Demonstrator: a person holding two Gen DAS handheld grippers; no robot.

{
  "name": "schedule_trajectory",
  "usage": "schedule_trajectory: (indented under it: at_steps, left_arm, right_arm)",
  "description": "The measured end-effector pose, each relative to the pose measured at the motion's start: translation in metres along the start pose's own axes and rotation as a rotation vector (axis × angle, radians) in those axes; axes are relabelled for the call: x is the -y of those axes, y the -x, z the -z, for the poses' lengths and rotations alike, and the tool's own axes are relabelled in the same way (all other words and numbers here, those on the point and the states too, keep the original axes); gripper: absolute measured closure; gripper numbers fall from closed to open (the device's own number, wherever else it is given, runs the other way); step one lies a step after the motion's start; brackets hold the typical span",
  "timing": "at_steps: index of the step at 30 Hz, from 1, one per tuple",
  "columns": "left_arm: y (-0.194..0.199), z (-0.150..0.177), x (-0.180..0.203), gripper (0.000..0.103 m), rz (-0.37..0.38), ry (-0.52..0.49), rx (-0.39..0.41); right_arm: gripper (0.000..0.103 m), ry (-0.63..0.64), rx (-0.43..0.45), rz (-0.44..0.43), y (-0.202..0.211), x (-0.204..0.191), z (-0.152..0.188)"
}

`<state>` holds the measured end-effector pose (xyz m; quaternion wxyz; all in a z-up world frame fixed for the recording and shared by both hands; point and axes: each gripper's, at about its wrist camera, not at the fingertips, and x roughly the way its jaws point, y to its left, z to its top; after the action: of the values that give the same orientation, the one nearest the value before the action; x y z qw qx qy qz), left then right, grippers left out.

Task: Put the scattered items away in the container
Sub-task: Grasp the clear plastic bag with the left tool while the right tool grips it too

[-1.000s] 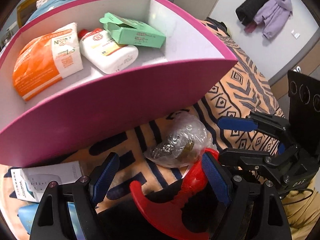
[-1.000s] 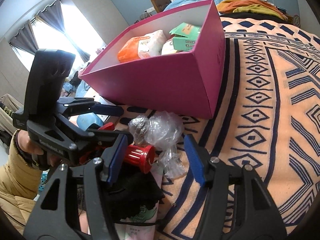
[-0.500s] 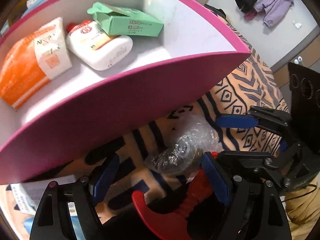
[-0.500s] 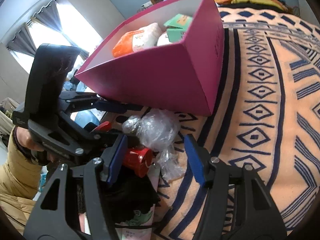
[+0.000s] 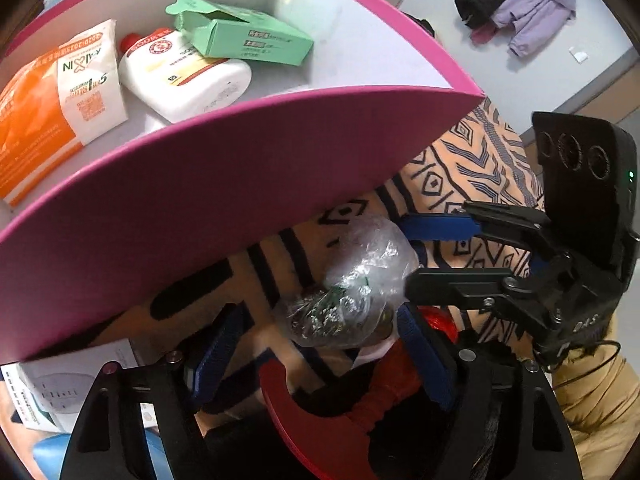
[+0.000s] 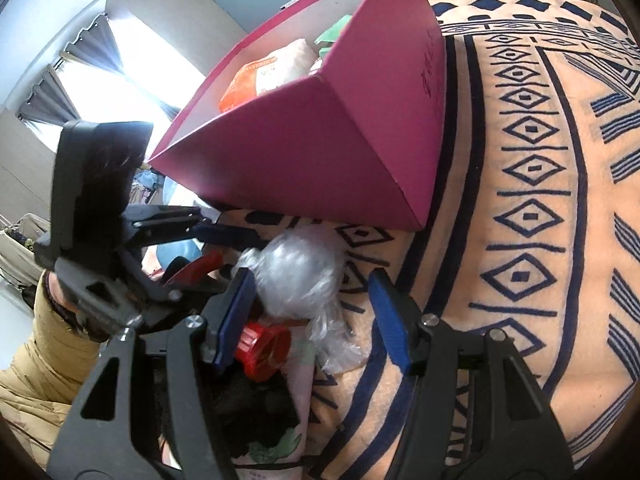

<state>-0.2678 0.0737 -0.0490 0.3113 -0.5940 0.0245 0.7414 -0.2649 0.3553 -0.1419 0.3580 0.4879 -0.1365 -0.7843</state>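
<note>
Your left gripper stands released at the bottom of the left wrist frame, its blue pads on either side of the crumpled clear plastic bag but not closed on it; your right gripper is likewise spread wide at the bottom centre of the right wrist frame, with the same bag between and just ahead of its pads, so neither claw grasps anything; whether any pad touches the film you cannot tell. Part of the job is done: the pink box filling the upper left already holds an orange and white packet, a white bottle with a red cap and a green carton lying across the bottle; what is left lies outside on the patterned bedspread: the bag just beside the box's near wall, a red-capped item close under your right claw's left pad, a red curved piece at the bottom centre, a white printed box at the lower left, and a dark bundle low in the right wrist view. Mind the crowding; both claws converge on one bag, the box wall rises directly behind it and must be cleared on the lift, and the thin film will likely slip or snag.
</note>
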Motion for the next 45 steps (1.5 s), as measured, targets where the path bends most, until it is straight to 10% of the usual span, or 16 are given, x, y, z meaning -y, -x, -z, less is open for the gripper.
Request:
schedule_trajectory:
  at_steps: [11, 15, 36, 45]
  left_arm:
    - [0.009, 0.008, 0.004, 0.024, 0.014, -0.047, 0.008]
    - [0.012, 0.009, 0.001, 0.025, 0.028, -0.048, 0.004]
    - [0.033, 0.009, -0.018, 0.055, 0.123, -0.047, 0.001]
    - [0.039, 0.003, -0.018, 0.047, 0.147, -0.076, -0.023]
  right_arm:
    - [0.042, 0.069, -0.018, 0.012, -0.008, -0.012, -0.007]
    - [0.061, 0.144, -0.014, 0.024, -0.007, -0.025, -0.008]
    - [0.071, 0.126, -0.008, -0.003, -0.014, -0.018, -0.007]
    - [0.079, 0.020, 0.035, -0.088, -0.004, 0.000, -0.008]
